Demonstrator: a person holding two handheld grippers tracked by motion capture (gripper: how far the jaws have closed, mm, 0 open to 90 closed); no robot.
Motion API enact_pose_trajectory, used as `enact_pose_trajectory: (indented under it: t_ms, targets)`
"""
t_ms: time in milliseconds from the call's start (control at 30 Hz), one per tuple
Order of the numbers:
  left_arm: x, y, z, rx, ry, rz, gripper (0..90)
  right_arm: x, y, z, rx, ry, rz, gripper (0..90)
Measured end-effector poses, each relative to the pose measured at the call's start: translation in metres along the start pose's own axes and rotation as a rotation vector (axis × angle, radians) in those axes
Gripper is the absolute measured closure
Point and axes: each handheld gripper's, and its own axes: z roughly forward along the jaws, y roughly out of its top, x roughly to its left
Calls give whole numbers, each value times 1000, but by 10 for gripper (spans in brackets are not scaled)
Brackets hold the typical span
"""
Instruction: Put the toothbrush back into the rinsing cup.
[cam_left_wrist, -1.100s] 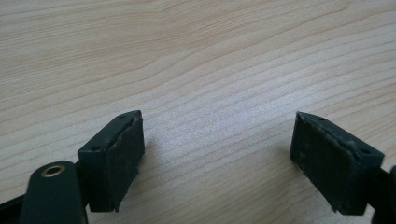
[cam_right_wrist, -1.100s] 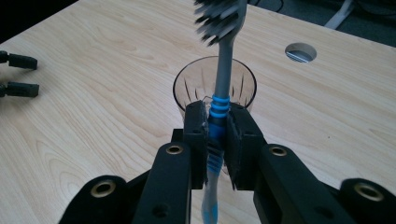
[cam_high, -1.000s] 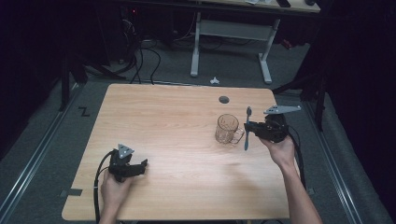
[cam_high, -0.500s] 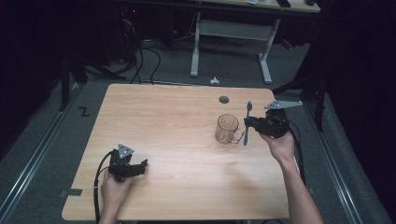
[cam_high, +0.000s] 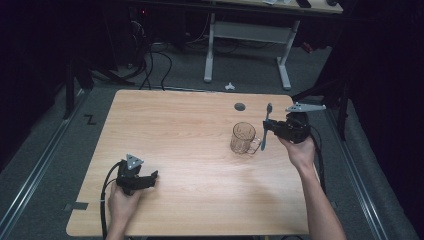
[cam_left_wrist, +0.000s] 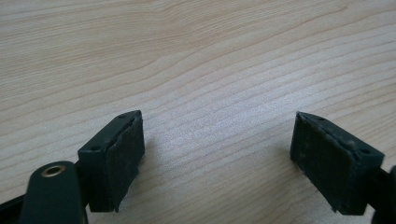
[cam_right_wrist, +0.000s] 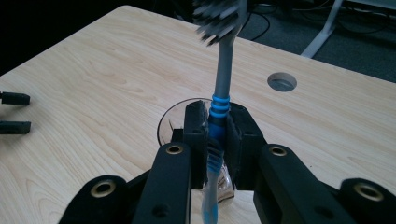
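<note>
A grey and blue toothbrush (cam_high: 265, 127) (cam_right_wrist: 219, 100) stands nearly upright, bristles up, clamped at its blue grip by my right gripper (cam_high: 276, 129) (cam_right_wrist: 215, 140). It hangs just right of a clear glass mug (cam_high: 243, 138) on the wooden table (cam_high: 190, 150); in the right gripper view the mug (cam_right_wrist: 173, 121) lies behind the jaws. My left gripper (cam_high: 150, 178) (cam_left_wrist: 217, 158) rests low over the table near the front left, jaws wide apart with bare wood between them.
A round cable hole (cam_high: 240, 106) (cam_right_wrist: 281, 81) sits in the table behind the mug. Beyond the far edge stand a white desk frame (cam_high: 247, 45) and cables on the floor. The left gripper's tips (cam_right_wrist: 14, 112) appear far left in the right gripper view.
My right gripper with the toothbrush has drifted slightly away from me and upward beside the mug. The left gripper has stayed put.
</note>
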Motion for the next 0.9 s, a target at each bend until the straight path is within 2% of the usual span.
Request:
enact_pose_trajectory:
  t_ms: [467,900]
  targets:
    - [0,0,0,0,0,0,182,4,17,8,0,-28,-37,799]
    - [0,0,0,0,0,0,182,2,22,15,-10,-28,-36,798]
